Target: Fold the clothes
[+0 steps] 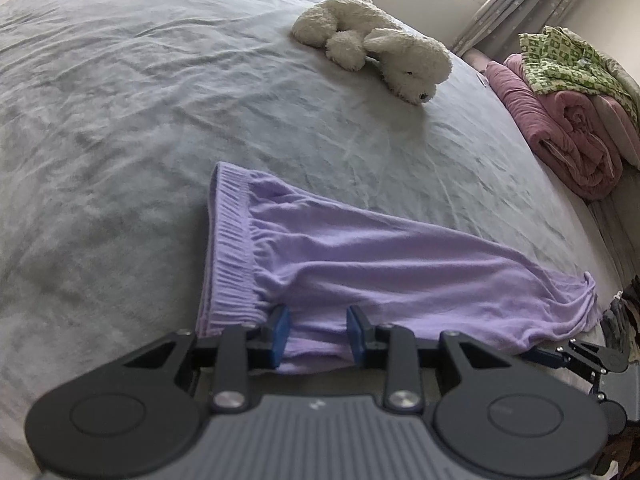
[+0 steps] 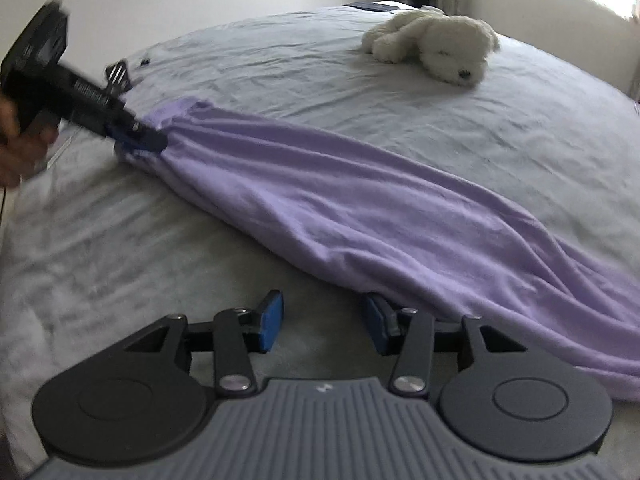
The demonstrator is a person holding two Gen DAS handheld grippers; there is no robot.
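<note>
My left gripper [image 1: 318, 330] tilts down at the bed [image 1: 120, 120], its blue pads clamped on a bunch of the lilac trousers [image 1: 340, 256] beside the ribbed waistband [image 1: 228, 240], low in the frame. In the right wrist view a hand [image 2: 18, 140] at upper left holds that tool. My right gripper [image 2: 326, 322] also slants downward, jaws parted over bare sheet, the fabric's edge draped across its right finger [image 2: 378, 326]. A white plush dog [image 2: 440, 46] lies upper right.

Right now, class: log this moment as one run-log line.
left claw: shut on purple trousers at waistband | right claw: open, empty, beside trouser leg | bed: plush dog
</note>
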